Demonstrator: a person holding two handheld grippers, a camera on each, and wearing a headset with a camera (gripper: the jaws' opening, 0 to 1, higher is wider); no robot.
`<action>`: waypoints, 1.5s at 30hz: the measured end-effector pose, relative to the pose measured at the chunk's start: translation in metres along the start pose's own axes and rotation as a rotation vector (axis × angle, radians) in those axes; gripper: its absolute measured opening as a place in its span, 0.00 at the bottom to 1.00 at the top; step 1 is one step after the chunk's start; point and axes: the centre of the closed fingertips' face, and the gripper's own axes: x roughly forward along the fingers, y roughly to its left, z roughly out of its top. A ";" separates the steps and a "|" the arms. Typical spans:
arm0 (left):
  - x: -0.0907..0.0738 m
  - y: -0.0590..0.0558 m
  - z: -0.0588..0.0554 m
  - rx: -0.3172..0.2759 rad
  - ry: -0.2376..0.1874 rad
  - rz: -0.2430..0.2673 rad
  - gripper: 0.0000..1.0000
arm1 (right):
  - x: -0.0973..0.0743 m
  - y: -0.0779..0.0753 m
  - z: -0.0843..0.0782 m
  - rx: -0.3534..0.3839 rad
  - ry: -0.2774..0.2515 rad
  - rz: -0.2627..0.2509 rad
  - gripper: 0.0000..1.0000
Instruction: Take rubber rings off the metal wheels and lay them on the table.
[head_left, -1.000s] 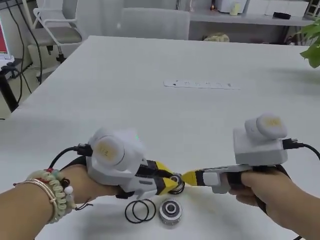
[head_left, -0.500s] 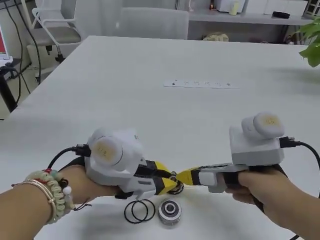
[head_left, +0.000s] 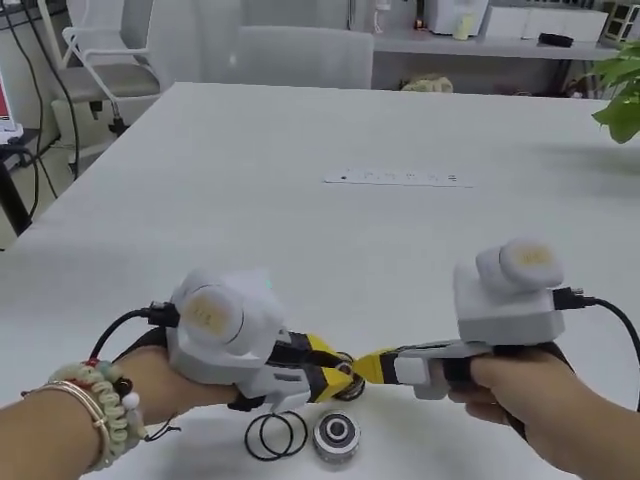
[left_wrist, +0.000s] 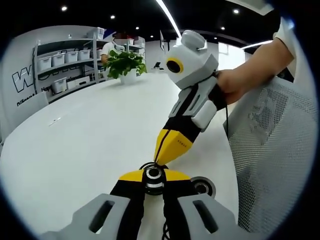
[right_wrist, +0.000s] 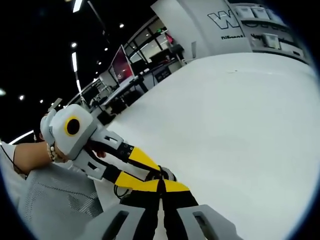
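Loose rings (head_left: 275, 435) and a spare wheel (head_left: 335, 438) are lying just under my left gripper (left_wrist: 153, 175), which is clamping a wheel (left_wrist: 153, 182). Opposite, my right gripper (right_wrist: 161, 182) is pinching its ring (left_wrist: 146, 165) (barely, I'd judge), risking a slip and snap-back.

wheel (left_wrist: 153, 181) half hidden, gripped inside left tongs (left_wrist: 153, 175)

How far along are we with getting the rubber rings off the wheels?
Done: two rubber rings lie on the table beside a metal wheel that looks bare. In hand: the left gripper clamps a second wheel, and the right gripper pinches a black ring at its rim. Left: free that ring and lay it down; whether this wheel carries more is unclear.
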 end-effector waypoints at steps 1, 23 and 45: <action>0.001 0.000 0.001 0.002 0.014 0.003 0.07 | 0.000 -0.001 -0.001 -0.001 0.003 -0.003 0.00; -0.019 -0.007 0.022 0.090 0.050 -0.070 0.43 | -0.005 -0.001 0.011 0.027 -0.036 0.003 0.00; -0.085 -0.030 0.080 0.125 -0.047 -0.041 0.71 | -0.008 0.020 0.031 0.009 -0.089 0.075 0.00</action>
